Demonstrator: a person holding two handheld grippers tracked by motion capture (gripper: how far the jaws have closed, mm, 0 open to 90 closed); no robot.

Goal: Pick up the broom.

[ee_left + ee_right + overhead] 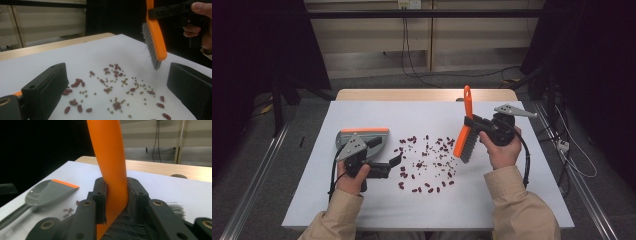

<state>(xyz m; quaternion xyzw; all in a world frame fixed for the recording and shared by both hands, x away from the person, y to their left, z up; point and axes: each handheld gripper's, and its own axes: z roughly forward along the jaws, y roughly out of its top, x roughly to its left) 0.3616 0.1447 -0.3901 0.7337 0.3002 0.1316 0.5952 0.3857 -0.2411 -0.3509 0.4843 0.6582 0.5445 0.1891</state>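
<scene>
Red beans and small green beans (427,160) (112,82) lie scattered on the middle of the white table (377,210). My right gripper (472,122) (115,185) is shut on the handle of an orange brush (462,142) (110,150). The brush hangs tilted, its grey bristles just above the right side of the beans (156,37). A grey dustpan (367,136) (47,192) with an orange front edge lies left of the beans. My left gripper (396,162) (117,72) is beside the dustpan and points at the beans. Its jaws stand wide apart with nothing between them.
The table's wooden back strip (427,94) runs behind the white top. Cables (562,150) trail over the floor at the right and far side. Metal rails (257,180) flank the table on both sides.
</scene>
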